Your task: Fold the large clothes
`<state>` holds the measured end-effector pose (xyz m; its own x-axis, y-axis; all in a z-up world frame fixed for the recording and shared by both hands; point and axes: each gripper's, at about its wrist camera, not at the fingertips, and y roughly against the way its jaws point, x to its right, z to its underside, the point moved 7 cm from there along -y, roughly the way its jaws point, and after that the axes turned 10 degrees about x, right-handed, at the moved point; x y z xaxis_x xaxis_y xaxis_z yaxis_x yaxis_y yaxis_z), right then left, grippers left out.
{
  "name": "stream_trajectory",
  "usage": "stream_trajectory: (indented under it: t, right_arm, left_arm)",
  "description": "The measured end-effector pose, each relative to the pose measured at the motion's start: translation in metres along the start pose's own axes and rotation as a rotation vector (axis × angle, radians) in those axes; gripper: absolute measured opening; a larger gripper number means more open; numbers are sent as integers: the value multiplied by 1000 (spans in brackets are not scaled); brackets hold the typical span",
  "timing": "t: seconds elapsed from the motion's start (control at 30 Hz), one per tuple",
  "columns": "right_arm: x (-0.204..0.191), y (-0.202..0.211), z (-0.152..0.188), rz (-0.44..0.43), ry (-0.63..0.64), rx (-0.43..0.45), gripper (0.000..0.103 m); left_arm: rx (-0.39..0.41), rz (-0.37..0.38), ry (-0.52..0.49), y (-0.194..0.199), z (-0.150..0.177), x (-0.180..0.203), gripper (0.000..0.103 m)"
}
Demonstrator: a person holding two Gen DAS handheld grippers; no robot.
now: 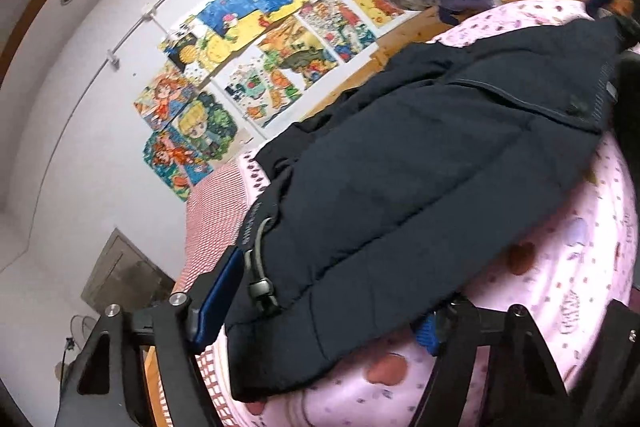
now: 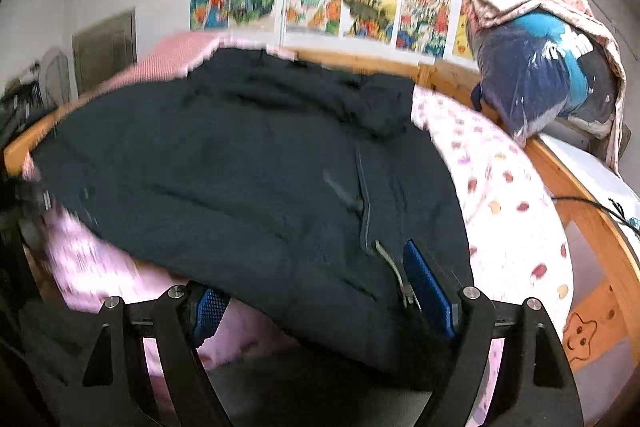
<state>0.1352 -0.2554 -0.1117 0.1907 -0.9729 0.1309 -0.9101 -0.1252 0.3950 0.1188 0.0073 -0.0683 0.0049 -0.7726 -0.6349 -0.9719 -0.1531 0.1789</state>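
Both jaws stand wide, with the near hem of the big, puffy dark navy coat [image 1: 400,167] between the pads. The left gripper [image 1: 316,319] and right gripper [image 2: 324,299] are not pinching. It lies on the pink spotted bedcover [image 2: 508,211]. It looks soft, thick and slippery, so grab the hem corners.

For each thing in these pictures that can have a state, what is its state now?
Dark navy padded jacket: spread flat on the bed, hem overhanging the near edge, not yet folded.
Left gripper: open, jacket hem between its fingers.
Right gripper: open, jacket hem between its fingers.
Pink patterned bed sheet: spread under the jacket.
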Motion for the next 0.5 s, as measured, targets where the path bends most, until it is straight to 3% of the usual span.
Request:
stream_trajectory:
  t: [0.13,0.3,0.4,0.43,0.5]
  right_arm:
    - [4,-7,30,43,43,-76,77]
    - [8,-7,35,54,40,-72,75]
    - [7,-4,31,21,3,-44,54]
    - [7,-4,28,3,-6,-35,40]
    - [6,-3,21,9,-10,-17,33]
  left_arm:
    - [-36,17,55,-11,6,-12,55]
    - [-19,18,56,-11,4,-15,43]
    - [-13,24,62,-11,4,-15,37]
    - [-12,31,65,-11,4,-15,35]
    - [-2,34,59,-12,2,-15,30]
